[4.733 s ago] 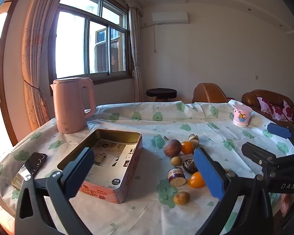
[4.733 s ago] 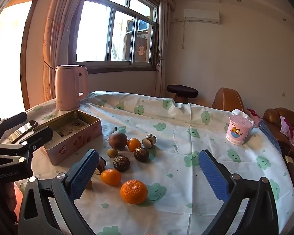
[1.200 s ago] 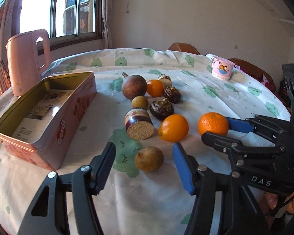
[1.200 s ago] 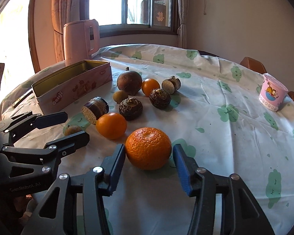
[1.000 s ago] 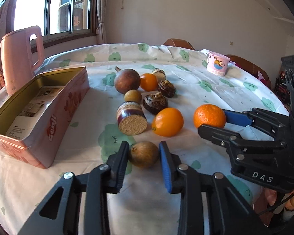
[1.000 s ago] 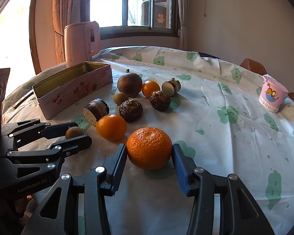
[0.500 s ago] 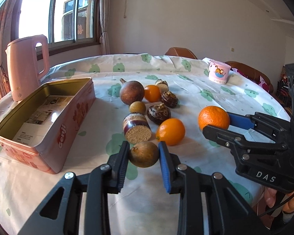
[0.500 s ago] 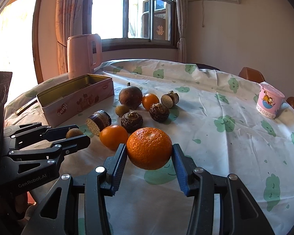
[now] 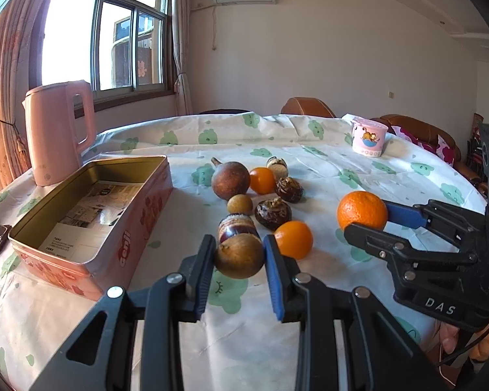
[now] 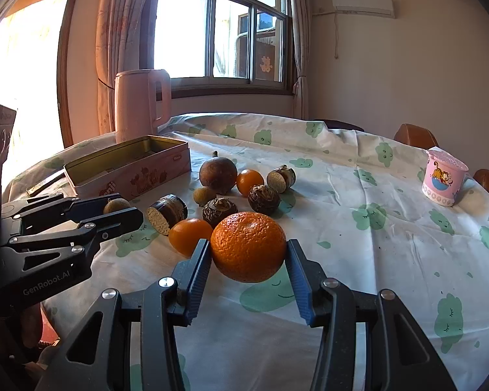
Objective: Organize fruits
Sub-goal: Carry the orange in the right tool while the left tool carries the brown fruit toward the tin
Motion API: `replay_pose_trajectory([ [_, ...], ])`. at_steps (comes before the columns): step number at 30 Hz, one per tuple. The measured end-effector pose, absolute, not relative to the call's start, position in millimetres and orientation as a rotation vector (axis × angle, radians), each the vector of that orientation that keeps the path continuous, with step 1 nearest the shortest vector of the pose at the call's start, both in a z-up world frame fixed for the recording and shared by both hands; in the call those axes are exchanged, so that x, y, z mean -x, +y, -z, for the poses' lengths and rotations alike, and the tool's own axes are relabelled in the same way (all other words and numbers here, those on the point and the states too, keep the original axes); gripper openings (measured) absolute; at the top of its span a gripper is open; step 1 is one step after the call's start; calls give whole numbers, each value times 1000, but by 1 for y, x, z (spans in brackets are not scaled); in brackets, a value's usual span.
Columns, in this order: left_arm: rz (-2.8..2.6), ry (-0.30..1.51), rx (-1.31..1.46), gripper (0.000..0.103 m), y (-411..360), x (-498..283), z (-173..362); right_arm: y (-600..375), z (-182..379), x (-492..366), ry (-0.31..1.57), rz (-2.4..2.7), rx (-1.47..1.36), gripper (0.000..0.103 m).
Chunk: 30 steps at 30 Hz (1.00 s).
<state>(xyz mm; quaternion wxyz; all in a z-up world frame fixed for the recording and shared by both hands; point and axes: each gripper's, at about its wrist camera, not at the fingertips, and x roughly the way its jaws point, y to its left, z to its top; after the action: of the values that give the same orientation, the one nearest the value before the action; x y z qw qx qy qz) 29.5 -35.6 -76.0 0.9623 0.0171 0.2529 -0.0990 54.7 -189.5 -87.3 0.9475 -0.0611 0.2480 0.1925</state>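
While clamped: brown fruit (image 9: 239, 256), orange (image 10: 248, 246).

Open pink metal tin (image 9: 91, 215) at nine o'clock of the left view, mouth unobstructed, tall pink kettle (image 9: 57, 132) just behind at ten. Cluster of brown and orange fruits (image 9: 260, 195) crowding twelve o'clock. Bare cloud-print tablecloth (image 10: 375, 244) from one to four in the right view, pink cartoon cup (image 10: 443, 177) alone at two.

Both wrist views skim low across one fruit-strewn table (image 9: 309, 150).
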Motion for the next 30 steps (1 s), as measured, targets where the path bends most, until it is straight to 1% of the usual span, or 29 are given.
replay_pose_trajectory([
  [30, 141, 403, -45, 32, -30, -15, 61, -191, 83, -36, 372, -416, 128, 49],
])
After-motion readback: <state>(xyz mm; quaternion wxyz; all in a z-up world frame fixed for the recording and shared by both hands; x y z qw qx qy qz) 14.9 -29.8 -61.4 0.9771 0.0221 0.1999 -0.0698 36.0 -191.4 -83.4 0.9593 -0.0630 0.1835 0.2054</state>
